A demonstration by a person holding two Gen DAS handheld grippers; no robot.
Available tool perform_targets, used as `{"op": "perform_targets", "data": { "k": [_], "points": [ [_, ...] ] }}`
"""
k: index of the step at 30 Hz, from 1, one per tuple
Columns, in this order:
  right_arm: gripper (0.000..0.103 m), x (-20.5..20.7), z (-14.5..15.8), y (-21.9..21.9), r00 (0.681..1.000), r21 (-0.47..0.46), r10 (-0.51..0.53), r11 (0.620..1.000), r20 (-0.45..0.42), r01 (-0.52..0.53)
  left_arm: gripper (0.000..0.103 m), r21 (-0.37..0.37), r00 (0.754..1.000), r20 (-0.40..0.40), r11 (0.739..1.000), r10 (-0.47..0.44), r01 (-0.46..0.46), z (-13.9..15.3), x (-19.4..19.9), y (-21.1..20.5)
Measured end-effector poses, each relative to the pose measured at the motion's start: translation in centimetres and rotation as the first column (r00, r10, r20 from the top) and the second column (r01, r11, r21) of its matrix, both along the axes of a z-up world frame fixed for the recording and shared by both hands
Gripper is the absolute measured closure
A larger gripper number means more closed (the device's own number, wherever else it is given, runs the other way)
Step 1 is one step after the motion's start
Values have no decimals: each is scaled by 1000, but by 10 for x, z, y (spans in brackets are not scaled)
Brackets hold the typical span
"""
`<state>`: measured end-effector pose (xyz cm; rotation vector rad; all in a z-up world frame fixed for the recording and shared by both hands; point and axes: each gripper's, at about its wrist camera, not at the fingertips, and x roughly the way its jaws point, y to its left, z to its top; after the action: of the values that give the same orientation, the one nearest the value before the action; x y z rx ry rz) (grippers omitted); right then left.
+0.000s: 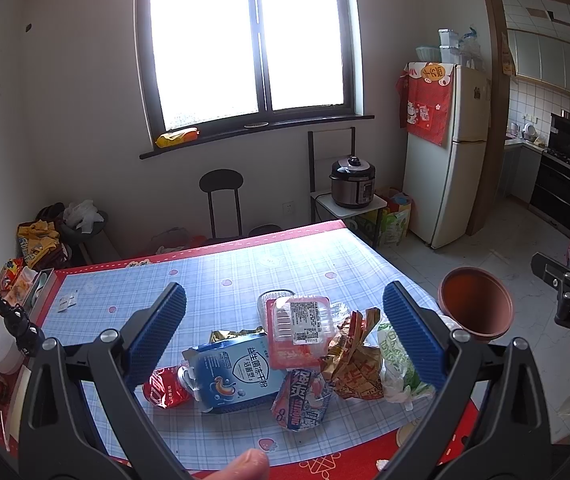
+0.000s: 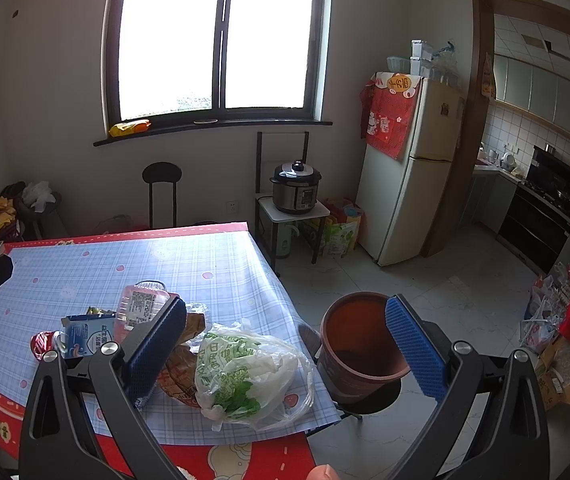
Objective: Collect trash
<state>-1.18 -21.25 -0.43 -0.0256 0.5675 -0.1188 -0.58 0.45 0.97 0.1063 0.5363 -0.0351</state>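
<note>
My left gripper and right gripper both hang spread wide, holding nothing. The trash pile sits on the checked tablecloth, near its front edge; the brown bin stands just beside the table on a stool, the white-green plastic bag nearest it.

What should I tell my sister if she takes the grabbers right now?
Left gripper: open, holding nothing, above the trash pile.
Right gripper: open, holding nothing, between the pile and the brown bin.
Trash on the table: blue pouch, red can, clear tray, brown wrapper, green-printed bag.
Bin stands beside the table's edge.
Done: nothing visibly collected.
Left: every piece.
</note>
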Motion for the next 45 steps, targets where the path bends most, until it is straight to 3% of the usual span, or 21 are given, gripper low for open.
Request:
{"op": "perform_targets", "data": {
  "k": [31,39,45],
  "points": [
    [5,6,-7,2,1000,11,6,1000,-16,-6,6,-23,1000,-6,999,26,-26,-11,1,10],
    [5,18,-22,9,998,84,51,995,-21,-49,6,-139,998,3,989,58,-57,-23,5,61],
    [5,29,-35,24,995,109,100,989,14,-100,5,-132,983,-15,974,185,-185,-39,5,119]
  ]
}}
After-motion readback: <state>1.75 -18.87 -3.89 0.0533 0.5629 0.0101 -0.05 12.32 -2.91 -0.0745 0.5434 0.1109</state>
